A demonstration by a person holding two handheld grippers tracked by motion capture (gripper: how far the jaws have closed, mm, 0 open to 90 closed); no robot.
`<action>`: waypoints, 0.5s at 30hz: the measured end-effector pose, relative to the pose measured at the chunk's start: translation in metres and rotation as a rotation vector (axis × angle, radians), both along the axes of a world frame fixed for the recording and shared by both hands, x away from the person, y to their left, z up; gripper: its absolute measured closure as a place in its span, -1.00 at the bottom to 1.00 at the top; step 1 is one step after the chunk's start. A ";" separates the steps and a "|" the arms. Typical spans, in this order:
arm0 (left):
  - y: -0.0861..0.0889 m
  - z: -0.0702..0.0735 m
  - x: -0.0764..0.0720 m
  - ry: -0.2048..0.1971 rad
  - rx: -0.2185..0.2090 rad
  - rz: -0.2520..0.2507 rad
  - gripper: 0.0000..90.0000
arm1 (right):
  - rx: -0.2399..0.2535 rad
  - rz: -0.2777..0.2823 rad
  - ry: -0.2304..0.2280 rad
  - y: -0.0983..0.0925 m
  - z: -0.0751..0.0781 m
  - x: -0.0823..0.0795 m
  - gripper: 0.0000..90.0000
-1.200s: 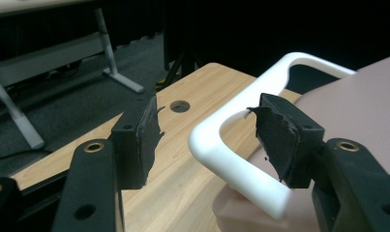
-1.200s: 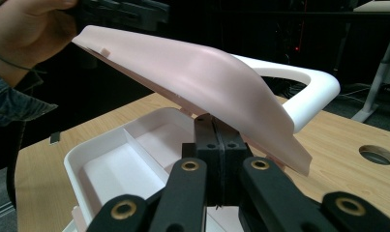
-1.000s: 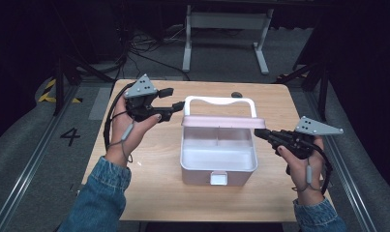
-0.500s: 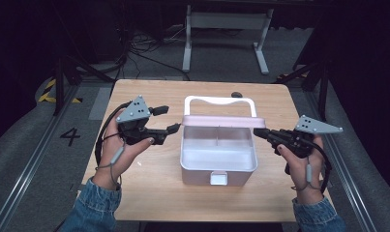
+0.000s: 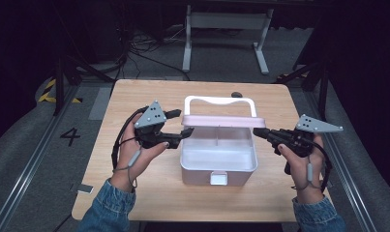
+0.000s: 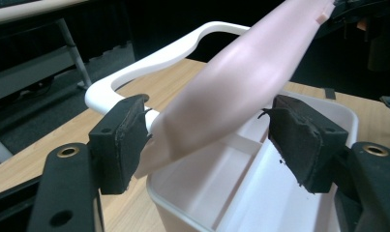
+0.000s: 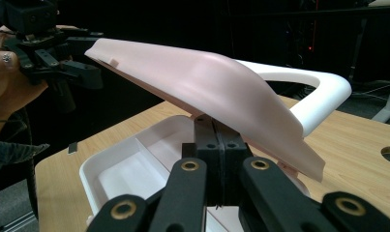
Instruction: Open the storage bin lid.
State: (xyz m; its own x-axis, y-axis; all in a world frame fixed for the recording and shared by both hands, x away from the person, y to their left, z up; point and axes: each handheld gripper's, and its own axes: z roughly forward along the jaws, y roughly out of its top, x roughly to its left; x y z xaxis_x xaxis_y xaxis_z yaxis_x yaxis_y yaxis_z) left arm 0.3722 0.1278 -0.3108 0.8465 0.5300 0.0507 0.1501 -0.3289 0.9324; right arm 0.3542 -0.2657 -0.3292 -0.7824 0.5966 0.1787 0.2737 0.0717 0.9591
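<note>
1. Centrally on the desk [image 5: 134,193] sits a white storage box [image 5: 218,164] with a pink hinged lid [image 5: 219,121] and a white carry handle [image 5: 219,100]; the lid stands raised over the open tray.
2. Its right end appears to rest on top of the right gripper [image 5: 256,131], whose jaws are pressed together beneath the lid's edge, propping it rather than pinching it, as the right gripper view suggests.
3. At the lid's left end, the left gripper [image 5: 187,123] has just been opening its jaws; the lid's corner lies between the pads [image 6: 119,140], which stand apart and clear of it.
4. Judging by this, the step in hand is handling the lid, with the left side being released; the next move calls for steady support from the right so the lid does not drop.
5. Hidden: the hinge line behind the lid, the tray's far compartments, and exactly where the right jaws meet the lid.
</note>
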 end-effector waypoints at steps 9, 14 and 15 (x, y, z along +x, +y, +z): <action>-0.012 -0.004 0.006 -0.031 -0.008 0.011 -0.24 | 0.007 0.005 0.007 -0.001 0.000 0.000 1.00; -0.018 -0.003 0.007 -0.070 -0.014 -0.007 0.00 | 0.012 0.005 0.006 -0.001 -0.001 0.001 1.00; -0.018 -0.003 0.007 -0.070 -0.014 -0.007 0.05 | 0.012 0.005 0.006 -0.001 -0.001 0.001 1.00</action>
State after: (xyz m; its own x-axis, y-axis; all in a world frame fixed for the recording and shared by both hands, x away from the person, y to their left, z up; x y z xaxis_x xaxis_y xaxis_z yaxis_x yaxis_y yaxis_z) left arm 0.3793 0.1101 -0.3137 0.8447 0.5253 0.1027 0.0822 -0.3168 0.9449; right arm 0.3550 -0.2667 -0.3299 -0.7843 0.5904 0.1903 0.2790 0.0617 0.9583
